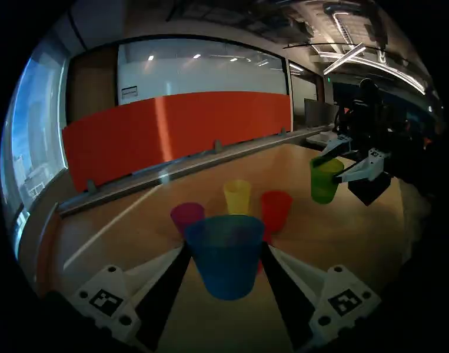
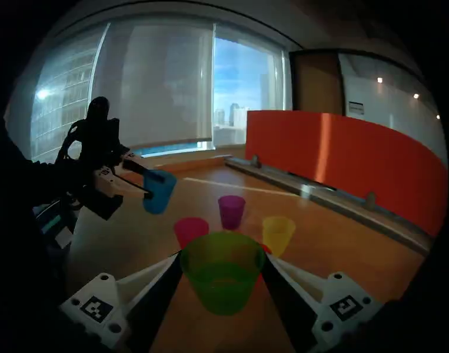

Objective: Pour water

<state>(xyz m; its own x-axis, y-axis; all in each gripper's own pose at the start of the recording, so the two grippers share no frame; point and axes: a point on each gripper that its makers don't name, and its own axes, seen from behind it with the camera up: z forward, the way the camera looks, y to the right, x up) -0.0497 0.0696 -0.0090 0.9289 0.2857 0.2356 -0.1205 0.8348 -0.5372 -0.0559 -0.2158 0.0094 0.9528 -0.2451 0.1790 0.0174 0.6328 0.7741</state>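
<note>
In the left gripper view, the left gripper (image 1: 225,252) has its 2 fingers pressed on either side of a blue cup (image 1: 226,259), which stands upright between them with its rim just past the tips. Beyond the fingertips, 3 cups stand on the wooden table (image 1: 124,235): a purple cup (image 1: 188,216) ahead to the left, a yellow cup (image 1: 237,196) straight ahead, and a red cup (image 1: 276,210) to the right. Farther off to the right, the right gripper (image 1: 337,167) clamps a green cup (image 1: 324,180) clear of the table. An orange panel (image 1: 177,132) runs behind.

In the right gripper view, the right gripper's fingers close on the green cup (image 2: 222,272) – upright between them. I cannot tell whether it holds water. Past the tips stand the red cup (image 2: 190,230), purple cup (image 2: 231,210) and yellow cup (image 2: 278,234). Well off to the left, the left gripper (image 2: 146,178) holds the blue cup (image 2: 159,192) tilted above the table.
</note>
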